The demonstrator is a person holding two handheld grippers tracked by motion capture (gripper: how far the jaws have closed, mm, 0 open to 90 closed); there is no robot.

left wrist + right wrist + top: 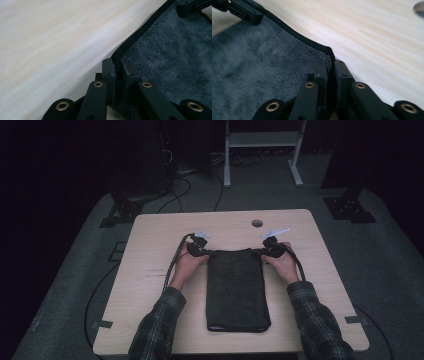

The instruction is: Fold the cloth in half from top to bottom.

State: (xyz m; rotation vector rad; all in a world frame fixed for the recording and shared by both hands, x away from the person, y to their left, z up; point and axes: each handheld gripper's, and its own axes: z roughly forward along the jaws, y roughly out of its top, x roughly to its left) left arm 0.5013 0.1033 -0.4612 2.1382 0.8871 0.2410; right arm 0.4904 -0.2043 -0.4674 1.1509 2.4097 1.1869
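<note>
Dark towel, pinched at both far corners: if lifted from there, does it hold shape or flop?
Likely flops: the towel is soft, fuzzy pile with a thin hemmed edge, so it should sag between the left gripper and right gripper. Folded layers may fall open. Probably light, and the pile shouldn't slip easily.

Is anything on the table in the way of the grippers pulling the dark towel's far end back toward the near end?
Nothing visible is. The left gripper and right gripper are each shut on a far corner of the dark towel, which lies flat. The table around it is bare wood apart from a small hole beyond the towel.
</note>
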